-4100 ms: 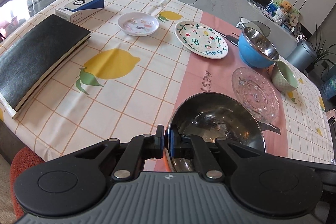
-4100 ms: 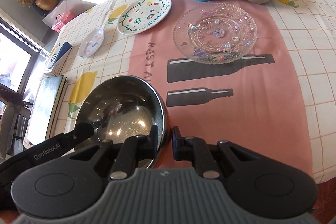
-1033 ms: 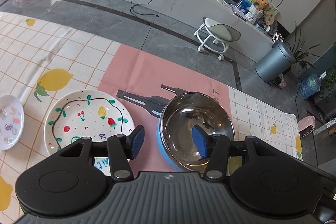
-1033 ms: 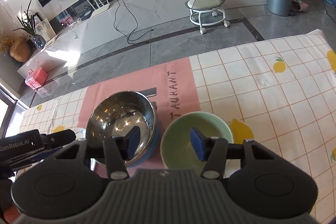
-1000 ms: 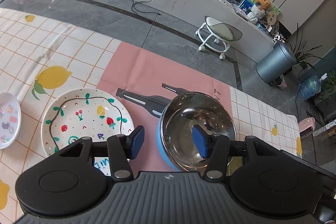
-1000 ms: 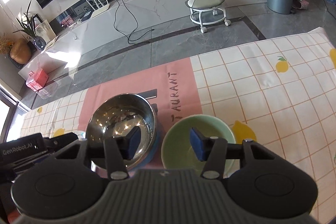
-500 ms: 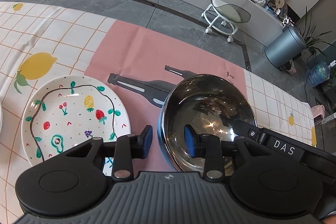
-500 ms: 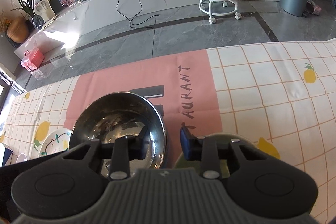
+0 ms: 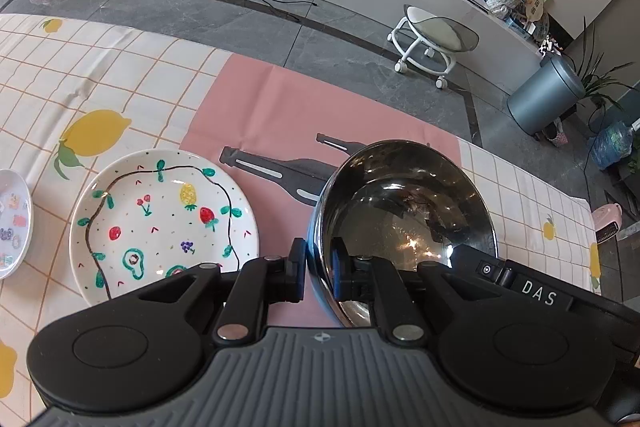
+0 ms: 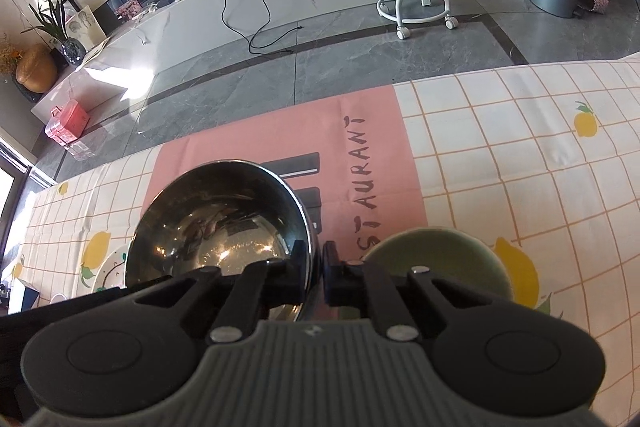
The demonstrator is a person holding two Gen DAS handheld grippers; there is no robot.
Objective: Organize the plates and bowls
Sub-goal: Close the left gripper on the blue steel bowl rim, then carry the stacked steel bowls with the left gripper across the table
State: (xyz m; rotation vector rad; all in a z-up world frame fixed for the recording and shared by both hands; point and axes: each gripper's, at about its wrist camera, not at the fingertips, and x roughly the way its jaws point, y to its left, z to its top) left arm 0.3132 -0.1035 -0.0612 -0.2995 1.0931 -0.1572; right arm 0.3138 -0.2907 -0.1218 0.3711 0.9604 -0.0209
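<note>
Your left gripper (image 9: 319,269) and right gripper (image 10: 316,275) have just closed on opposite rims of the steel bowl (image 9: 404,219).

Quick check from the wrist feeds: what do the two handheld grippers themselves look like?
Left gripper and right gripper look alike: matte black linkage arms with silver pivot pins, round black side discs, a ribbed grey body bearing a small logo, and blue pads on the fingers. A black bar marked "DAS" crosses the left view.

Blue-walled steel bowl (image 9: 404,223), seemingly tilted
</note>
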